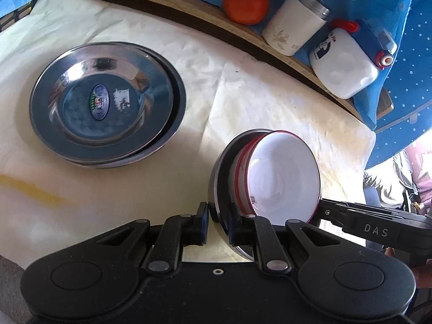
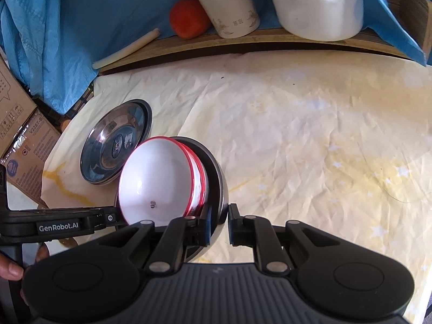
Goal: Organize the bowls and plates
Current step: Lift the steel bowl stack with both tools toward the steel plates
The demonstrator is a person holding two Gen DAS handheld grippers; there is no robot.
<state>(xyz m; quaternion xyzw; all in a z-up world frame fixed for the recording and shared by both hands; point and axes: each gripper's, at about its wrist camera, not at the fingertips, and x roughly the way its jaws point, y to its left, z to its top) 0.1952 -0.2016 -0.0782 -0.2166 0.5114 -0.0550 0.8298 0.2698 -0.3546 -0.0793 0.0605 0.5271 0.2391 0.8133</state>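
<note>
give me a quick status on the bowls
Both tongs, left and right, shut on steel bowl rim. White bowls nested inside. Steel plates stacked aside; path clear.

Red-rimmed white bowls [image 1: 280, 172] nest tilted in a steel bowl [image 1: 220, 178]; steel plates [image 1: 105, 102] stacked.

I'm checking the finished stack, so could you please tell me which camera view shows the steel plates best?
The left wrist view: the steel plates lie nearly whole and face-on, stickers and offset rims visible. The right wrist view shows the same steel plates smaller, foreshortened and partly hidden behind the white bowl.
</note>
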